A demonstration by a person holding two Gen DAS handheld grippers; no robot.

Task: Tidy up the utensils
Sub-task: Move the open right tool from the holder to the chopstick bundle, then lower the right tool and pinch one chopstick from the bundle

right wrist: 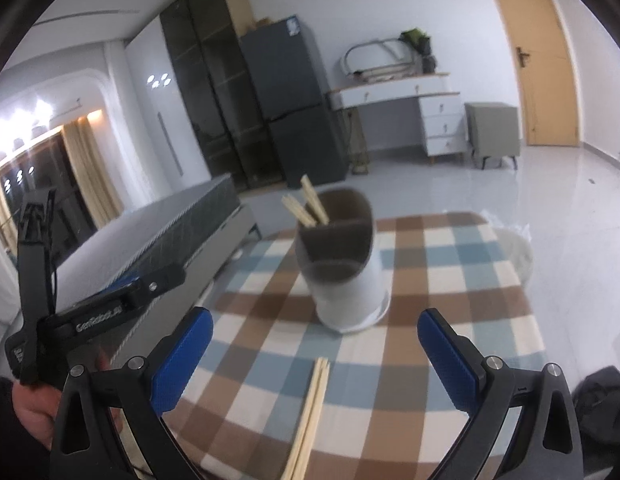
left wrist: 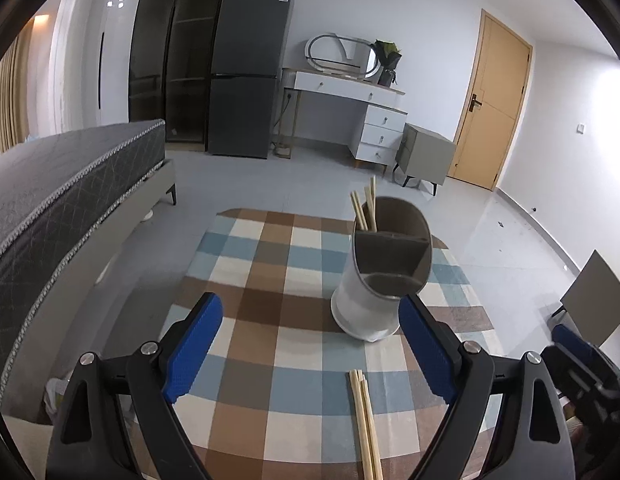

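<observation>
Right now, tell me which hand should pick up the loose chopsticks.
Probably right: the right gripper is open with the loose chopsticks centred between its fingers; in the left gripper they lie off-centre.

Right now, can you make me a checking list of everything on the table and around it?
Surface: checked tablecloth covers the table.
Job's things: white holder stands upright with chopsticks in its back compartment; its other compartments look empty. Loose chopsticks lie on the cloth in front of it.
Clutter: nothing seen.
Grippers: left gripper open, empty; right gripper open, empty, above the loose chopsticks.
Cables: nothing seen.
Surroundings: bed, dark fridge, white desk, wooden door.
</observation>
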